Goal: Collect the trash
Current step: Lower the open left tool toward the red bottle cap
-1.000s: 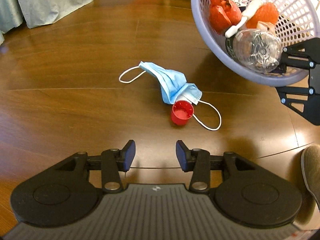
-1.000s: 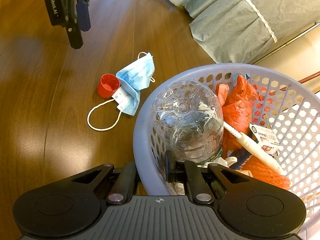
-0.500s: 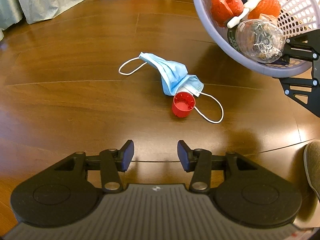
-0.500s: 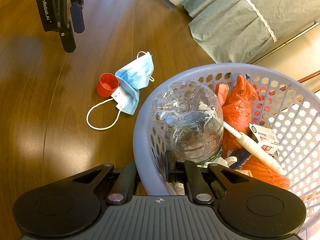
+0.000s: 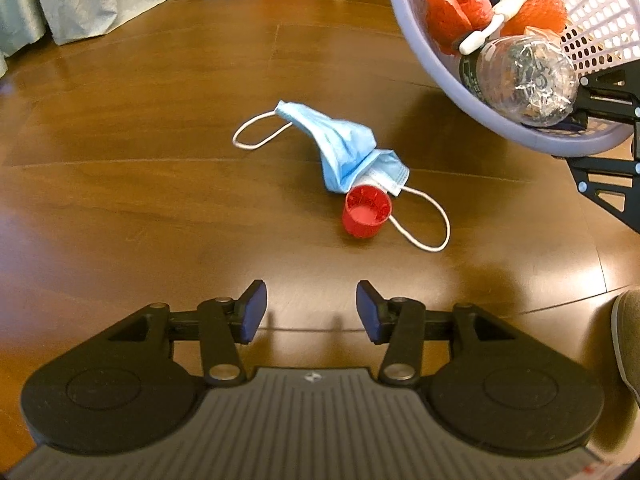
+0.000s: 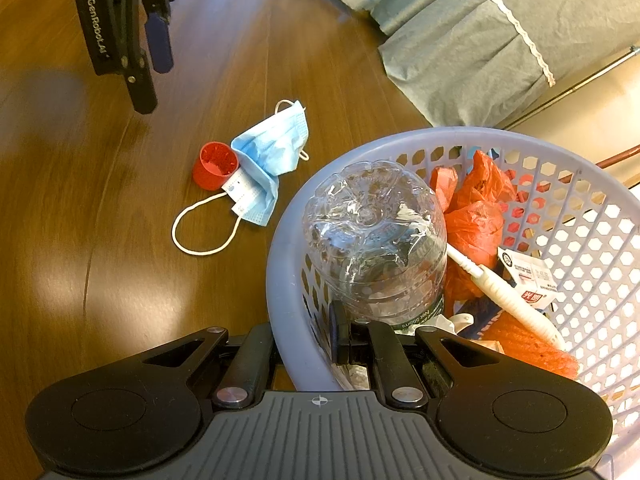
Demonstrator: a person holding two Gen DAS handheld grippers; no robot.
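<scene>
Lavender plastic basket is clenched at its rim by the right hand-held gripper, kept beside the floor trash. Just beside it lie a blue mask and touching red cap; the left hand-held gripper hovers near them, released, likely to pick one.

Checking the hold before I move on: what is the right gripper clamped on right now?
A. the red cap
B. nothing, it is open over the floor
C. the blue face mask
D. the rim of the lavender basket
D: in the right wrist view the right gripper has one finger outside and one inside the lavender basket wall, while the mask and red cap lie on the floor.
</scene>
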